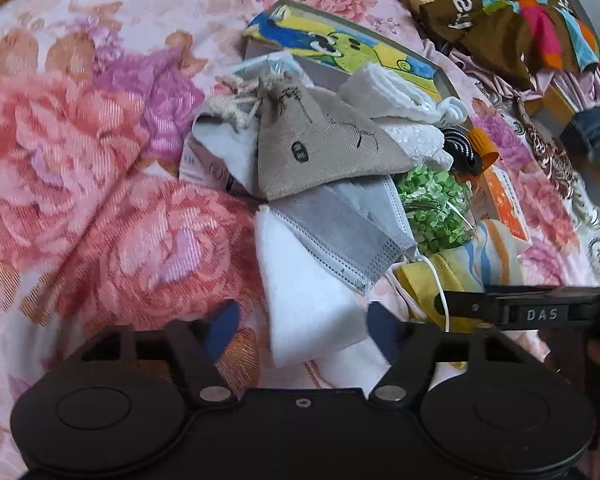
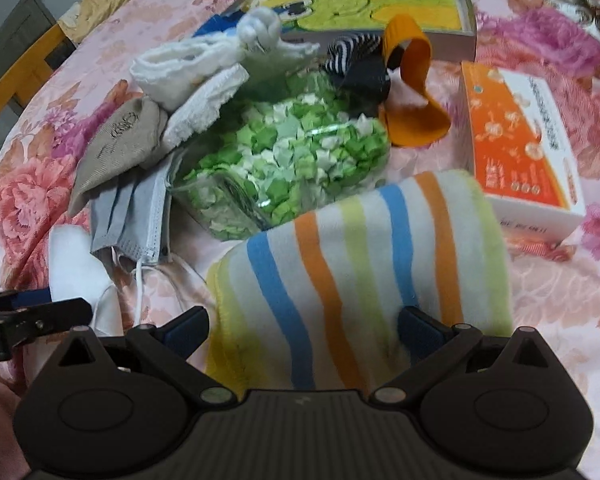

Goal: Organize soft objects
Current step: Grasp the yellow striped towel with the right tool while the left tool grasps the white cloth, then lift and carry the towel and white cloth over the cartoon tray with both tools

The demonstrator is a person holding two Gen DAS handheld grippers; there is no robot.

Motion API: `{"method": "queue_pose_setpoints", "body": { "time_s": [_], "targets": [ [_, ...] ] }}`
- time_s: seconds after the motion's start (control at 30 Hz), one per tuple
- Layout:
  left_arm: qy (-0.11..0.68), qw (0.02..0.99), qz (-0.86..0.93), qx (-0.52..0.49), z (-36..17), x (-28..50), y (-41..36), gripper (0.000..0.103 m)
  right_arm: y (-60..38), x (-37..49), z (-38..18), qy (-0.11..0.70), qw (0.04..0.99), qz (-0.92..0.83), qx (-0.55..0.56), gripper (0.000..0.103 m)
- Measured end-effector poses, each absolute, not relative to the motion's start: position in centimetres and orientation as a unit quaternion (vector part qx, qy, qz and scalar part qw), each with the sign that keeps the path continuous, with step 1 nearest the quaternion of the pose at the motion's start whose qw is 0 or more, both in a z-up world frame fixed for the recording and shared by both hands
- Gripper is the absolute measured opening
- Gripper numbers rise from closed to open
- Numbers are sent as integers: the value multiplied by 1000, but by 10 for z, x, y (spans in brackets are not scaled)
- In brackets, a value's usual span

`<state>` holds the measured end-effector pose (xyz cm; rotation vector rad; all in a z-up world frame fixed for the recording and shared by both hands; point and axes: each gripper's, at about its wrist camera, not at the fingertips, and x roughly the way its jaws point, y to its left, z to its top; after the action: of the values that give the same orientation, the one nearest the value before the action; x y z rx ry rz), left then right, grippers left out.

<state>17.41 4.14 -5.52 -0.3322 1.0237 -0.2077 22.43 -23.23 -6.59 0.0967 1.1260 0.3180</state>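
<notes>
My left gripper (image 1: 303, 330) is open low over a white cloth (image 1: 308, 304), whose near end lies between the blue pads without being pinched. A grey face mask (image 1: 340, 228) and a beige drawstring pouch (image 1: 316, 148) lie just beyond it. My right gripper (image 2: 304, 328) is open, its pads straddling the near end of a rolled striped towel (image 2: 360, 248). One of the right gripper's fingers (image 1: 520, 314) shows at the right of the left wrist view. Everything rests on a floral bedspread (image 1: 100, 160).
A clear container of green paper stars (image 2: 292, 160), a knotted white cloth (image 2: 220, 60), an orange band (image 2: 412, 92) and a black striped piece lie behind the towel. An orange box (image 2: 520, 152) stands at the right, a picture box (image 2: 360, 4) at the back. Clothes (image 1: 532, 28) are piled far right.
</notes>
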Motion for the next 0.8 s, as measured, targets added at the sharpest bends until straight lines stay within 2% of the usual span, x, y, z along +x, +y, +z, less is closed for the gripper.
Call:
{"method": "queue_pose_setpoints", "body": {
  "time_s": [0.07, 0.27, 0.47, 0.6, 0.8],
  "targets": [
    [488, 850, -102, -171, -57, 175, 43, 47, -232, 224, -67, 533, 830, 153, 50, 97],
    [481, 847, -109, -201, -58, 175, 47, 21, -227, 222, -66, 530, 834, 151, 32, 72],
    [464, 851, -115, -217, -54, 172, 47, 9, -226, 217, -60, 520, 841, 147, 31, 42],
    [459, 853, -125, -213, -54, 170, 43, 6, -226, 213, -55, 513, 844, 155, 35, 20],
    [439, 862, -150, -204, -47, 165, 35, 3, -228, 204, -44, 496, 846, 187, 56, 13]
  ]
}}
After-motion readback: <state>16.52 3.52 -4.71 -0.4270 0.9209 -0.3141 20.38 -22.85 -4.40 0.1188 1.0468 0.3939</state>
